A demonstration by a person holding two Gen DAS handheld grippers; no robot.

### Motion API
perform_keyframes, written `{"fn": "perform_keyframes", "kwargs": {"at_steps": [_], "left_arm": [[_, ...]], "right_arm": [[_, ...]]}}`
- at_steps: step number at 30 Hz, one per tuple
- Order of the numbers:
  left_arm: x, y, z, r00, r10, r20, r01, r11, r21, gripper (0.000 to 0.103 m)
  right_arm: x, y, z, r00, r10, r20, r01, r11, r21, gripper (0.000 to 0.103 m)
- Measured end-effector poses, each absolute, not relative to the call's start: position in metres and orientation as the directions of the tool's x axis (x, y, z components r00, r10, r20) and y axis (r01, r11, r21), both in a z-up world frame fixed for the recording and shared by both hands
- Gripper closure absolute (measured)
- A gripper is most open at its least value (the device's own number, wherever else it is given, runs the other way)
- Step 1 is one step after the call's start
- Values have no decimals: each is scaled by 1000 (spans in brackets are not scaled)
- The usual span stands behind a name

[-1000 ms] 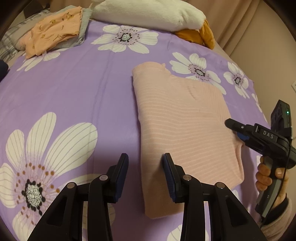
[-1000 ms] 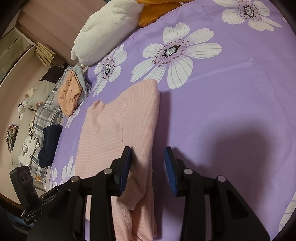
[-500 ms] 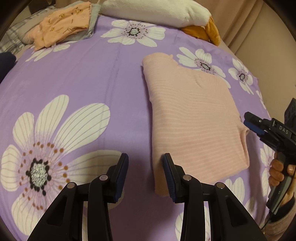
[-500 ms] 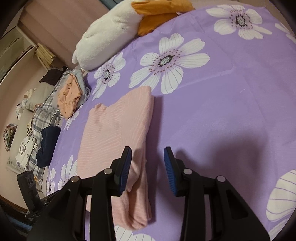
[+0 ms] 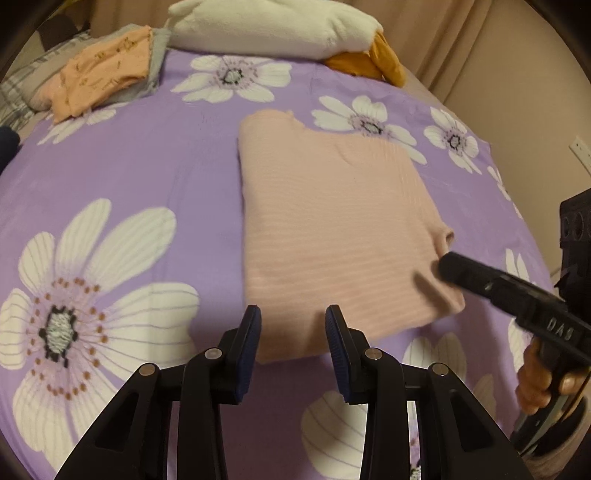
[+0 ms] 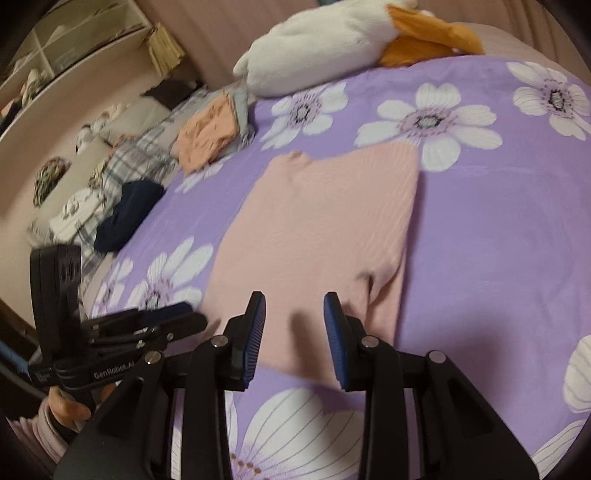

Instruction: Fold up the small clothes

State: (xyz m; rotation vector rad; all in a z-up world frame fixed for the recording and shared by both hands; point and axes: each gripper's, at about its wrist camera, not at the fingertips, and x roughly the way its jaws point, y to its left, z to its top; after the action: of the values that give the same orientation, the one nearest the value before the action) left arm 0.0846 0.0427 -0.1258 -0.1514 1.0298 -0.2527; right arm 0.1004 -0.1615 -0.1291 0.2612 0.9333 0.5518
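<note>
A pink ribbed garment lies folded into a rough rectangle on the purple flowered bedspread; it also shows in the right wrist view. My left gripper is open and empty, just above the garment's near edge. My right gripper is open and empty over the near edge too, close to the folded sleeve. The right gripper's body shows at the right of the left wrist view. The left gripper's body shows at the left of the right wrist view.
A folded orange garment on grey cloth lies at the far left of the bed. A white and orange plush toy lies along the head. A navy garment and plaid bedding sit at the bed's left edge.
Both grippers have drawn back toward me from the garment's sides to its near edge. The garment lies flat and has not moved.
</note>
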Motion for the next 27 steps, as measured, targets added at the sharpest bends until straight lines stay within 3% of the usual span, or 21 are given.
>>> {"fn": "perform_keyframes", "kwargs": {"at_steps": [10, 27], "left_arm": [[83, 36, -136, 484, -249, -839, 146, 968, -204, 67], [69, 44, -141, 464, -226, -856, 116, 974, -194, 67]], "right_arm": [[101, -167, -161, 422, 526, -739, -251, 851, 462, 83], [89, -175, -157, 427, 516, -742, -236, 856, 460, 83]]}}
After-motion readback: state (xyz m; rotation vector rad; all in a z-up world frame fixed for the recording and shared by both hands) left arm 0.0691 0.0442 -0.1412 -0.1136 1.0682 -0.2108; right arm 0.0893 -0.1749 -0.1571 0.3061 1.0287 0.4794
